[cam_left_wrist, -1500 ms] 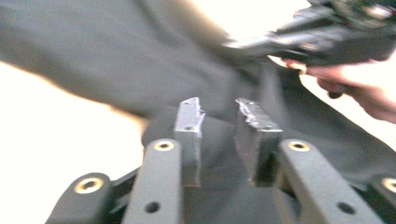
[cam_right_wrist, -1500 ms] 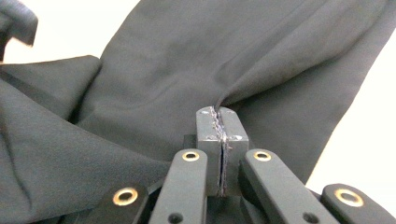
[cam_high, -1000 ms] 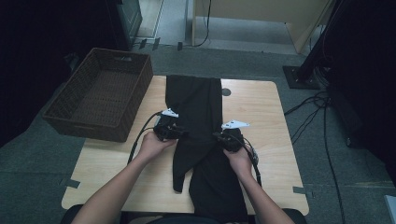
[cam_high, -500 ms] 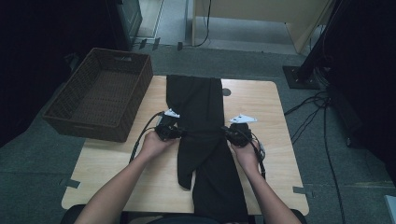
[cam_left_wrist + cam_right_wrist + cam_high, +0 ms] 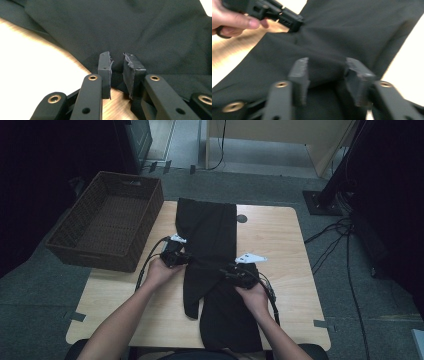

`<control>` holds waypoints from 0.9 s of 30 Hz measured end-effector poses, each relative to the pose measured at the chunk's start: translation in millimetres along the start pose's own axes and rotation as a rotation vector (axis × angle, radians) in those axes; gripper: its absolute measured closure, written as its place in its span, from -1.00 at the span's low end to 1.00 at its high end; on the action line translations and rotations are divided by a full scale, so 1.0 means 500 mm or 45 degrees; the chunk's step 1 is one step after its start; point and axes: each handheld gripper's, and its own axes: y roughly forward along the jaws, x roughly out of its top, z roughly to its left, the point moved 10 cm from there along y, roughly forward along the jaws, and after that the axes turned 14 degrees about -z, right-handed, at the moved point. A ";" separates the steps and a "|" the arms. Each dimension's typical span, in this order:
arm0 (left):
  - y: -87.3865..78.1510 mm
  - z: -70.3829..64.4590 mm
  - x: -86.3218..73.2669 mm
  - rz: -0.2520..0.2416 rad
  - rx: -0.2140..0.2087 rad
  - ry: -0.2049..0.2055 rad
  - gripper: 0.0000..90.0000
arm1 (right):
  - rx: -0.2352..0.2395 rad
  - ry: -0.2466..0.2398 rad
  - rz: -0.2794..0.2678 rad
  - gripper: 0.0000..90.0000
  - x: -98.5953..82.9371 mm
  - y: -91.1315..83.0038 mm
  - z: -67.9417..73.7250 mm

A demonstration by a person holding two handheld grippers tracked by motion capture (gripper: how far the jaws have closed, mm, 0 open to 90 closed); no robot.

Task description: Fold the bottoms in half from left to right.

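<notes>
Trousers [image 5: 207,232] lie lengthwise down the bench [image 5: 280,240], limp and light; an edge fold looks easiest to pinch. Left hand-held gripper [image 5: 116,65] and right hand-held gripper [image 5: 325,72] both stand spread over the cloth.

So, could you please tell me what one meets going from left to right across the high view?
Wicker basket → left tool → black trousers → right tool → floor cables.

No text, label or number can be read — none anywhere.
</notes>
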 end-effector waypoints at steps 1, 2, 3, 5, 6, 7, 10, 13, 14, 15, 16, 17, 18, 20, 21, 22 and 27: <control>0.001 0.002 0.001 -0.007 0.004 -0.015 0.71 | 0.004 -0.002 -0.002 -0.07 -0.002 0.006 0.008; 0.001 0.004 0.002 -0.009 0.006 -0.021 0.70 | 0.017 -0.004 -0.010 -0.15 -0.003 0.014 0.016; 0.002 0.006 0.004 -0.009 0.012 -0.021 0.70 | 0.023 -0.007 -0.015 -0.18 -0.006 0.023 0.021; 0.002 0.007 0.004 -0.006 0.010 -0.016 0.69 | 0.023 -0.004 0.004 -0.20 -0.014 0.043 0.029; 0.002 0.007 0.004 -0.006 0.008 -0.018 0.69 | 0.023 -0.001 0.007 -0.20 -0.017 0.053 0.032; 0.002 0.007 0.004 -0.008 0.006 -0.021 0.69 | 0.018 -0.005 0.010 -0.19 -0.020 0.063 0.034; 0.002 0.006 0.004 -0.016 0.003 -0.029 0.67 | 0.006 -0.005 0.031 -0.13 -0.031 0.088 0.034; 0.001 0.007 0.004 -0.014 0.005 -0.022 0.66 | -0.001 -0.011 0.020 -0.04 -0.033 0.102 0.036; 0.001 0.008 0.003 -0.011 0.007 -0.018 0.67 | -0.012 -0.021 0.014 0.00 -0.033 0.104 0.036; 0.000 0.009 0.003 -0.009 0.007 -0.018 0.67 | -0.020 -0.038 0.013 0.07 -0.033 0.105 0.036; -0.001 0.010 0.003 -0.008 0.009 -0.018 0.67 | -0.030 -0.058 0.017 0.17 -0.034 0.105 0.038; -0.001 0.011 0.003 -0.008 0.009 -0.018 0.67 | -0.037 -0.095 0.025 0.31 -0.036 0.104 0.040; -0.002 0.012 0.002 -0.008 0.010 -0.015 0.67 | -0.041 -0.134 0.031 0.48 -0.038 0.103 0.043; -0.003 0.012 0.002 -0.009 0.012 -0.010 0.67 | -0.020 -0.151 0.043 0.75 -0.042 0.098 0.051; -0.003 0.013 0.001 -0.011 0.014 -0.007 0.68 | -0.003 -0.131 0.060 0.86 -0.042 0.094 0.053; -0.003 0.012 0.001 -0.014 0.014 -0.006 0.68 | 0.015 -0.112 0.088 0.91 -0.042 0.089 0.055; -0.004 0.014 0.001 -0.008 0.013 0.001 0.70 | 0.092 -0.079 0.077 0.95 0.008 0.046 0.050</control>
